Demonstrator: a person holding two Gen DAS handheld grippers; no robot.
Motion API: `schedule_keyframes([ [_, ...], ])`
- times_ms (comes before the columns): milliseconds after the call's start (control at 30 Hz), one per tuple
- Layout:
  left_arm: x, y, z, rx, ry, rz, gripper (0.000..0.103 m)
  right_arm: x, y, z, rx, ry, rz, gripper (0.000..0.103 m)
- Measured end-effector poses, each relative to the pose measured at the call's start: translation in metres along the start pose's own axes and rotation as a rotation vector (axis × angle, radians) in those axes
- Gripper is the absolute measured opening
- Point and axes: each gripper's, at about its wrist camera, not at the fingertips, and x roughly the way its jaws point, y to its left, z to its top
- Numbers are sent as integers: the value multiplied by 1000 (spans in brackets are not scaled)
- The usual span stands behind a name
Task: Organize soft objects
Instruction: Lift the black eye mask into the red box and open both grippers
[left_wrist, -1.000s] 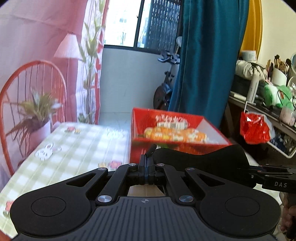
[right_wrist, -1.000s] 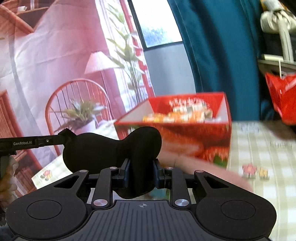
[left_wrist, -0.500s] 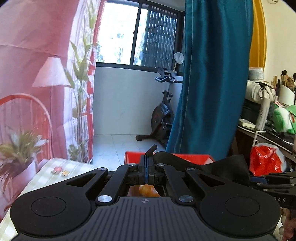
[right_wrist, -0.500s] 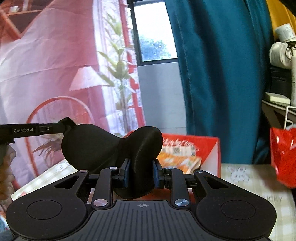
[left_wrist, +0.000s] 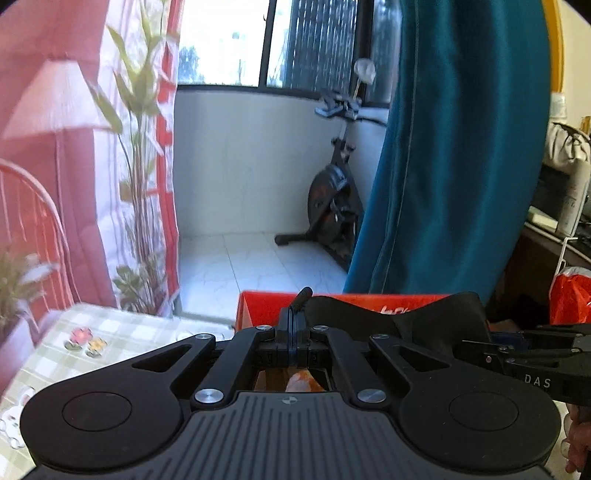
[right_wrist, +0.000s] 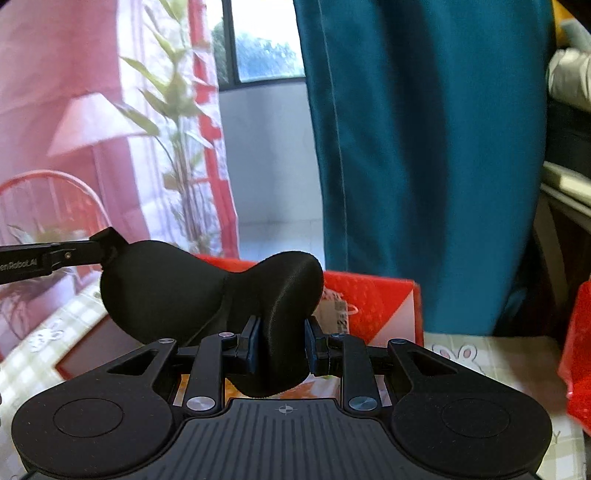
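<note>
One black sleep mask (right_wrist: 207, 291) hangs between two grippers above one red cardboard box (right_wrist: 373, 299) on the checked tablecloth (left_wrist: 122, 332). The right gripper (right_wrist: 281, 347) pinches the mask's lobe at 6 o'clock in its own view. The left gripper (left_wrist: 293, 325), pressed together, grips the mask's other edge, entering the right view at 9 o'clock. One teal curtain (right_wrist: 424, 147) hangs at 12 o'clock.
</note>
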Motion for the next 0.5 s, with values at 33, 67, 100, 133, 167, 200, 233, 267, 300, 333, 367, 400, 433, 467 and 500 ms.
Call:
schedule_keyframes([
  [33, 5, 3, -1, 0, 15, -22, 2, 6, -1, -1, 2, 10, -2, 23],
  [67, 8, 3, -2, 12, 25, -22, 2, 12, -2, -3, 2, 18, -7, 23],
  [100, 11, 3, -3, 28, 32, -16, 2, 18, -3, -4, -1, 27, -13, 23],
  [133, 14, 3, -4, 39, 45, -22, 3, 21, -3, -5, -7, 34, -18, 23],
  [167, 16, 4, -5, 40, 60, -33, 4, 24, -4, -7, -14, 41, -21, 23],
  [200, 17, 5, -6, 37, 77, -30, 9, 27, -4, -8, -21, 45, -26, 26],
  [233, 18, 7, -6, 29, 94, -25, 21, 29, -4, -9, -27, 48, -36, 32],
  [267, 16, 9, -7, 14, 97, -30, 31, 30, -4, -9, -32, 46, -50, 36],
  [300, 12, 10, -8, 1, 87, -45, 52, 29, -4, -9, -34, 36, -64, 46],
  [333, 6, 10, -9, -4, 71, -59, 60, 26, -4, -11, -33, 20, -85, 54],
  [367, 0, 9, -11, 3, 64, -63, 60, 23, -4, -12, -35, 10, -97, 54],
  [400, -4, 7, -11, 15, 69, -66, 60, 20, -4, -14, -42, 4, -103, 55],
  [433, -7, 5, -12, 24, 74, -70, 60, 17, -5, -16, -54, 6, -110, 55],
  [467, -13, 4, -12, 27, 76, -75, 60, 14, -4, -18, -64, 8, -119, 55],
  [500, -17, 4, -11, 27, 76, -78, 60, 10, -4, -19, -70, 6, -124, 55],
])
